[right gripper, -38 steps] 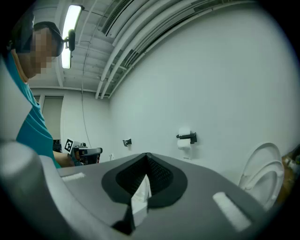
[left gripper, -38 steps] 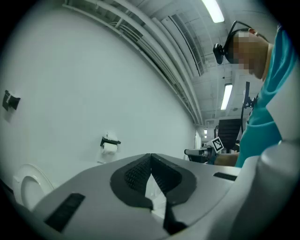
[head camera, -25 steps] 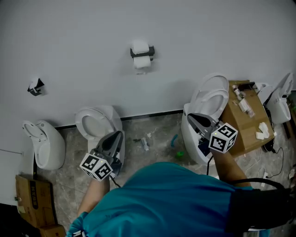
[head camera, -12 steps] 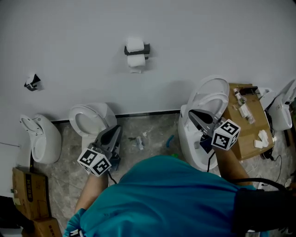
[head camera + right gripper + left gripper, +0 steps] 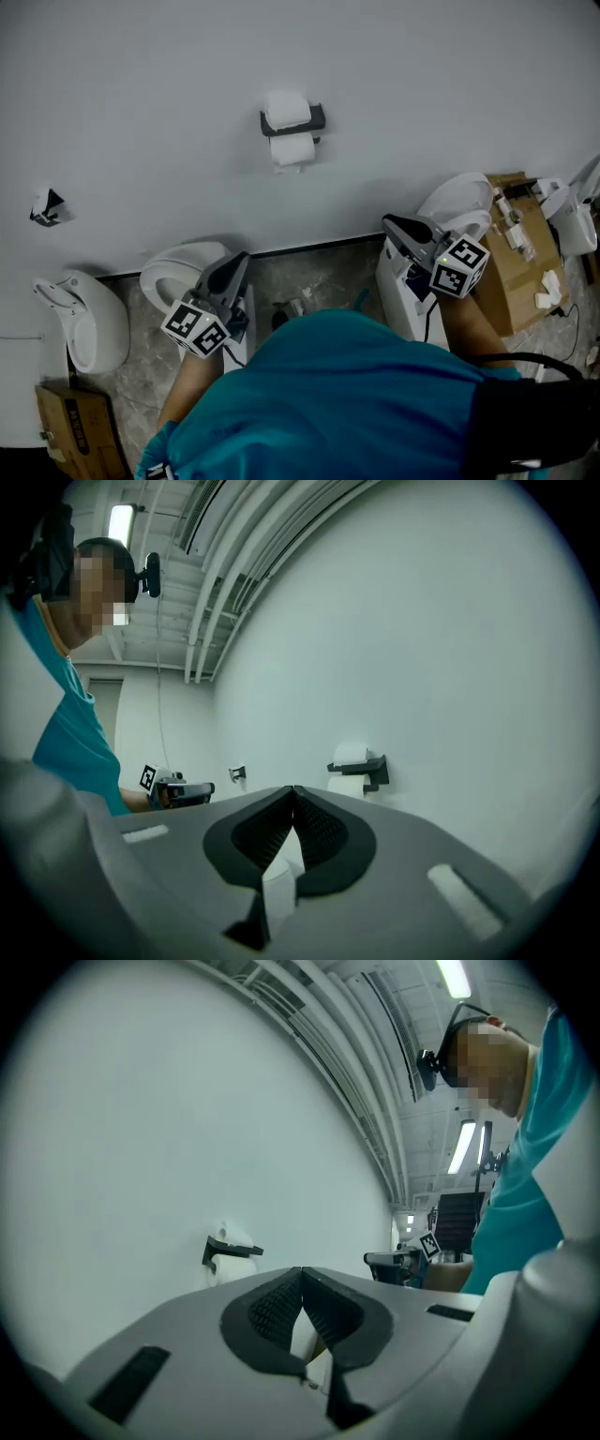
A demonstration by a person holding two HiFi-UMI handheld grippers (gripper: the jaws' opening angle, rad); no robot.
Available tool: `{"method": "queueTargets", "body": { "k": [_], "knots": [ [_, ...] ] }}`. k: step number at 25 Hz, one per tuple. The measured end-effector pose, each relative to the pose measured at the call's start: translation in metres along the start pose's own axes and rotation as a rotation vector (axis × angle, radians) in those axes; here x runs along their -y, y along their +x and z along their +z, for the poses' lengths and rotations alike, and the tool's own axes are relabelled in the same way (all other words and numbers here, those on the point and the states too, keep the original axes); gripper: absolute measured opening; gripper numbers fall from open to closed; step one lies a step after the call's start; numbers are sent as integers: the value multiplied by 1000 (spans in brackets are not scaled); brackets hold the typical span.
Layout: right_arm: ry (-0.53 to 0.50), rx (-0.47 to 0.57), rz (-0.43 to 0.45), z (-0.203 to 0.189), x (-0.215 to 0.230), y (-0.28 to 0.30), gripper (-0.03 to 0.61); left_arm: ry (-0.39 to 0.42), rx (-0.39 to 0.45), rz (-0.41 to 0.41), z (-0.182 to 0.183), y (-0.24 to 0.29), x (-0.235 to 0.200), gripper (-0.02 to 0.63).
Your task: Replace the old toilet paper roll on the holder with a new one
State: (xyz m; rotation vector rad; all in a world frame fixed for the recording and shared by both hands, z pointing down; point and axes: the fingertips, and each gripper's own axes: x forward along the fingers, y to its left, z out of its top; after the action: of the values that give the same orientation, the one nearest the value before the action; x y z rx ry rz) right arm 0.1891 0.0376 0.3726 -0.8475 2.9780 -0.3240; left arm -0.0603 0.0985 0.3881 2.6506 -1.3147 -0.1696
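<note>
A black holder (image 5: 294, 122) is fixed on the white wall. One white roll (image 5: 286, 106) lies on top of it and a second roll (image 5: 293, 150) hangs under it. The holder (image 5: 232, 1249) shows to the left of the jaws in the left gripper view, and the holder (image 5: 362, 770) to the right of them in the right gripper view. My left gripper (image 5: 240, 257) is shut and empty, level, below and left of the holder. My right gripper (image 5: 387, 222) is also shut and empty, below and right of it. Both are well short of the wall.
A white toilet (image 5: 178, 265) stands under my left gripper and another toilet (image 5: 457, 199) under my right. A cardboard box (image 5: 521, 262) with small items is at the right. A third white fixture (image 5: 84, 323) and a box (image 5: 73, 427) stand at the left. A small black bracket (image 5: 45, 207) is on the wall.
Both grippers have travelled level toward the wall, still shut. The holder now looks larger and nearer, and the toilets have slid down in the head view.
</note>
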Motion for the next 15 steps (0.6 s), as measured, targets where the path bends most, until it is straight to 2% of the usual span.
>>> {"method": "queueTargets", "body": {
  "k": [3, 6, 9, 15],
  "knots": [
    [14, 37, -32, 23, 21, 65, 3, 3, -33, -64, 20, 34, -65, 8],
    [-21, 63, -66, 48, 40, 114, 3, 28, -73, -124, 38, 63, -114, 9],
    [-64, 71, -94, 64, 62, 150, 3, 21, -78, -139, 47, 93, -160, 8],
    [-154, 34, -51, 74, 106, 179, 5, -4, -91, -129, 33, 154, -186, 9]
  ]
}}
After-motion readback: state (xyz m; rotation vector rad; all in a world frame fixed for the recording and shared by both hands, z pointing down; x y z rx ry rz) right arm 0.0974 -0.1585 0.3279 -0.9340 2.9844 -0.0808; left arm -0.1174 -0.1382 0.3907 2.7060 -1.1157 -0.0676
